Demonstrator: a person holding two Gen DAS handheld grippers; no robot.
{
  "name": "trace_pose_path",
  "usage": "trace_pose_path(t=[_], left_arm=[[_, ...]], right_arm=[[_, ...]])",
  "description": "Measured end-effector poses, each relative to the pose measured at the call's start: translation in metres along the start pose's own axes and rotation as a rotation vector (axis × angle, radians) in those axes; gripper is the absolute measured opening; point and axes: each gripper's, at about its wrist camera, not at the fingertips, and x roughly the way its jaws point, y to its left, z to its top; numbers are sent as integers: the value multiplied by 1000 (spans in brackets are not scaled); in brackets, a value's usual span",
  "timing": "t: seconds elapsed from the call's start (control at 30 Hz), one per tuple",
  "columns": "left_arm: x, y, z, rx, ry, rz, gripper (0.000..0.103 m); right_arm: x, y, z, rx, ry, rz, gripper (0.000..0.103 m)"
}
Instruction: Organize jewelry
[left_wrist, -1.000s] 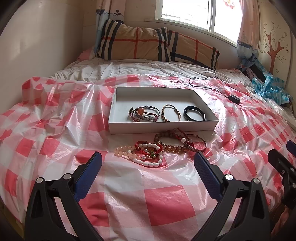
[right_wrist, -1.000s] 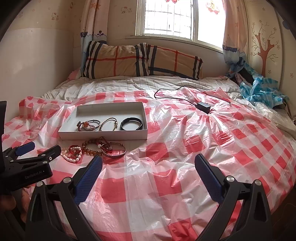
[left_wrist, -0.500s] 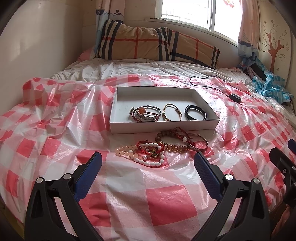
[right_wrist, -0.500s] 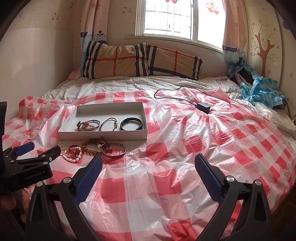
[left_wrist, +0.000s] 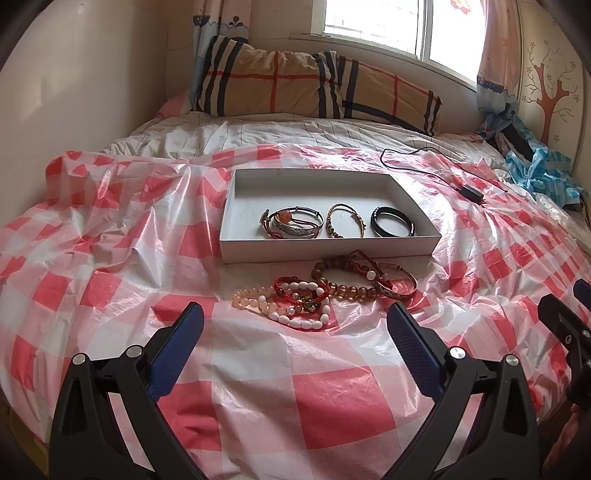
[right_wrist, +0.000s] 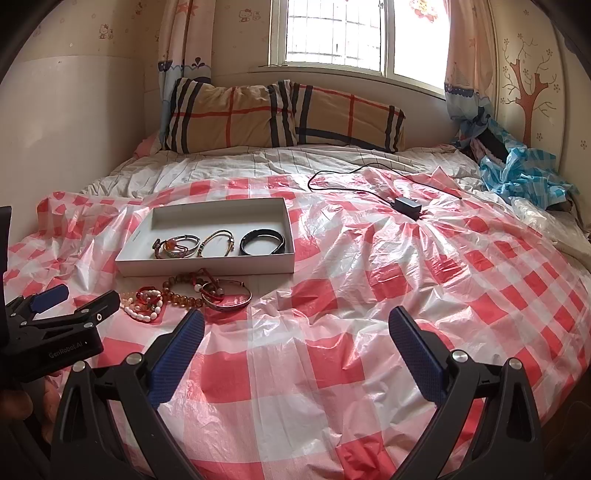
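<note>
Jewelry: loose bracelets (left_wrist: 321, 291) heaped on the bed just in front of the white box (left_wrist: 328, 254), near its front wall; three pieces already inside, namely a silver bangle with red cord (left_wrist: 291, 223), a gold bangle (left_wrist: 345, 220) and a black band (left_wrist: 391, 221), lying side by side. Left tool (left_wrist: 295, 325) spread wide, holding nothing, aimed at the heap. Right tool (right_wrist: 295, 328) likewise wide apart and empty, off to the right over bare sheet. Probably a first pick from the heap next: best to single out an outer piece such as the silver bangle on the bed (left_wrist: 395, 286) or the white bead strand (left_wrist: 306, 321), rather than the tangled middle, where the red cord (left_wrist: 301, 290) and amber beads (left_wrist: 351, 290) overlap and could drag neighbours along. Pinch one side of a ring only, low but without catching the plastic, lift straight up, then set down in the box's free left or rear part. Red-and-white checked plastic sheet (right_wrist: 369, 295) crinkled and slippery-looking over a soft bed, so little firm backing under a press. Striped pillow (right_wrist: 280, 114) at the head, window (right_wrist: 354, 33) above, charger and cable (right_wrist: 406, 203) well apart to the right, blue cloth (right_wrist: 517, 170) in the corner.
</note>
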Motion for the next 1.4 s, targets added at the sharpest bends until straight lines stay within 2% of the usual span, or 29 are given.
trace_pose_path(t=[0.23,0.37,0.5,0.83,1.0,1.1,1.17,1.23,1.4], left_arm=[[3,1,-6,4,20,-9,95],[5,4,-9,8,39,-3,95],[11,15,-13,0,64,11,95],[28,39,-7,-38,96,-20,95],[33,41,-2,-43,99,-32,95],[37,42,1,-53,108,-44,95],[40,40,2,-45,109,-37,95],[43,37,3,-31,114,-28,95],[46,35,6,-4,113,10,95]], right_arm=[[1,-1,0,4,9,9,96],[15,-9,2,66,82,116,96],[44,-16,7,111,192,214,96],[107,30,26,-72,292,335,95],[136,48,26,-153,327,359,95],[148,51,28,-144,326,381,95],[150,56,31,-161,314,404,91],[156,68,32,-200,324,431,73],[178,90,33,-279,334,444,64]])
